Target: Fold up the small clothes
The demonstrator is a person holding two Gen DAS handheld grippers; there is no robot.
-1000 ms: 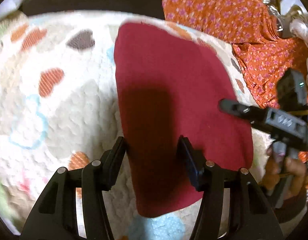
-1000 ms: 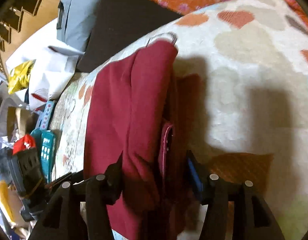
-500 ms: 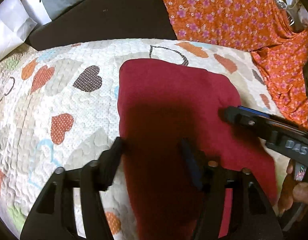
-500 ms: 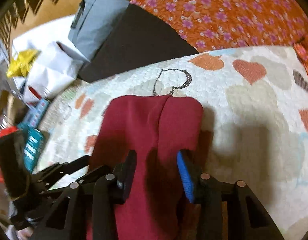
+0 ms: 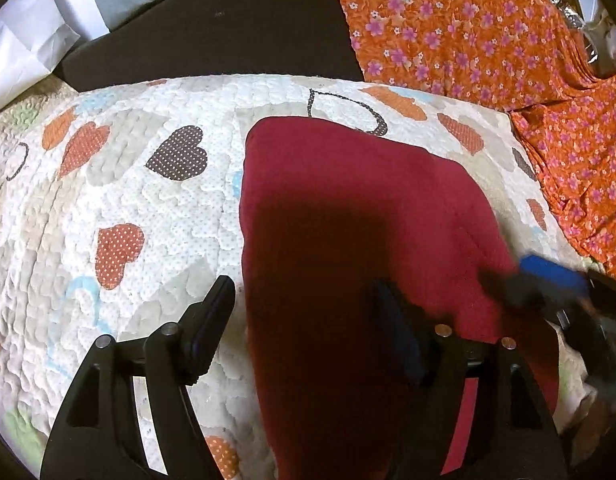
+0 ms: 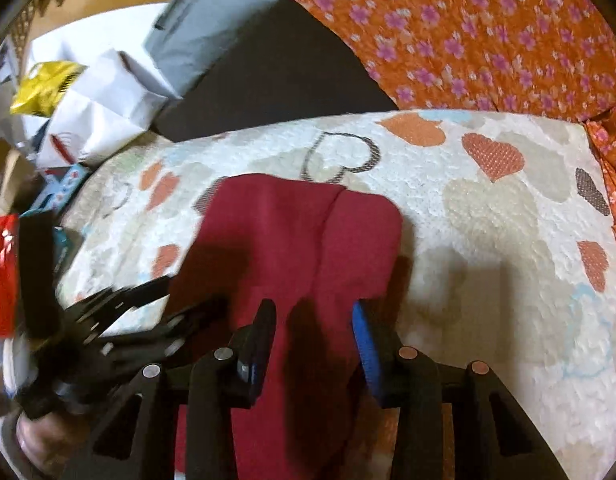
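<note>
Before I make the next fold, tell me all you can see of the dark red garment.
The dark red knit-looking garment lies flat on the heart-patterned quilt, folded lengthwise: the right wrist view shows one layer lapped over another along a seam-like edge. Its far end is rounded; its near end runs out of view. The left gripper, whose jaws have just been opening, straddles its left edge; the right gripper frames its right part, contact unclear.

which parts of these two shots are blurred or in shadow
Left wrist view: sharp on the heart-print quilt; a dark shadow covers the near half of the maroon garment; the right tongs at the right edge are motion-smeared. Right wrist view: softer overall, with the left tongs streaked at left and shadow on the quilt right of the garment.
</note>
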